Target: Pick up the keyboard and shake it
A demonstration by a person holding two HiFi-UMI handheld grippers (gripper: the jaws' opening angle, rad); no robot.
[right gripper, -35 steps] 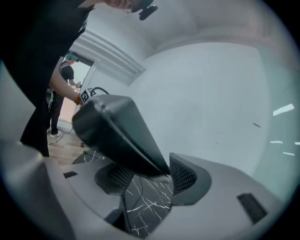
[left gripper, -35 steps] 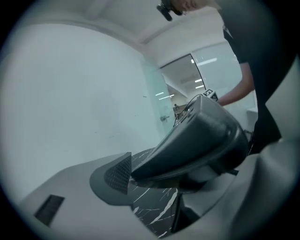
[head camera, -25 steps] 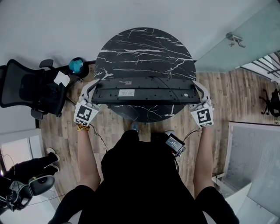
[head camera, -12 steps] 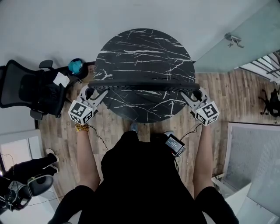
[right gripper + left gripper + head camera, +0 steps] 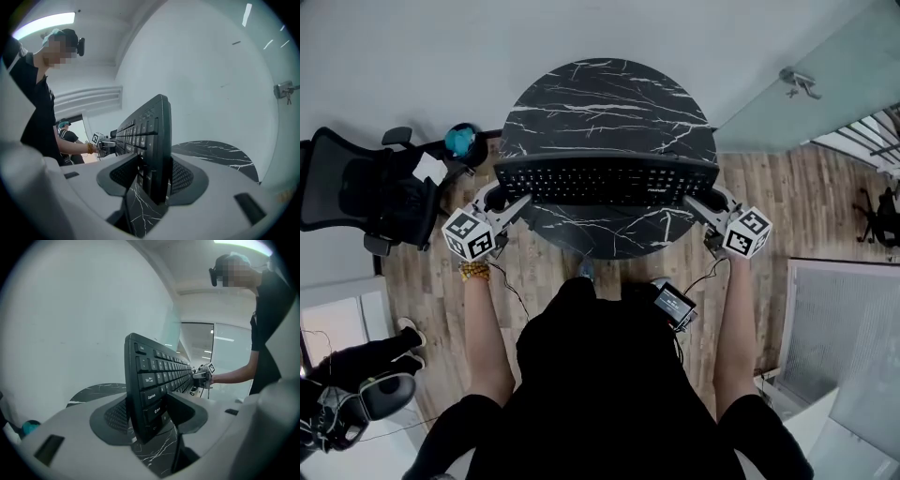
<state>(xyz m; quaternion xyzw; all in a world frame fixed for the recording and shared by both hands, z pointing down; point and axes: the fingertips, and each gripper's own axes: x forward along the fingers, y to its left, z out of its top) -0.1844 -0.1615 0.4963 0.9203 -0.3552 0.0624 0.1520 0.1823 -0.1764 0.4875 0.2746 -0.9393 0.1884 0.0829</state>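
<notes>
Pickup done, with the left gripper (image 5: 508,200) clamped on one end of the keyboard (image 5: 605,180) and the right gripper (image 5: 711,199) closing its jaws on the other end, keys up, clear above the near side of the table (image 5: 609,103); shaking probably only begun or yet to do.

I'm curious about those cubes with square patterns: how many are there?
2. One cube sits just off the keyboard's left end, the other just off its right end. No more show; none seems hidden.
</notes>
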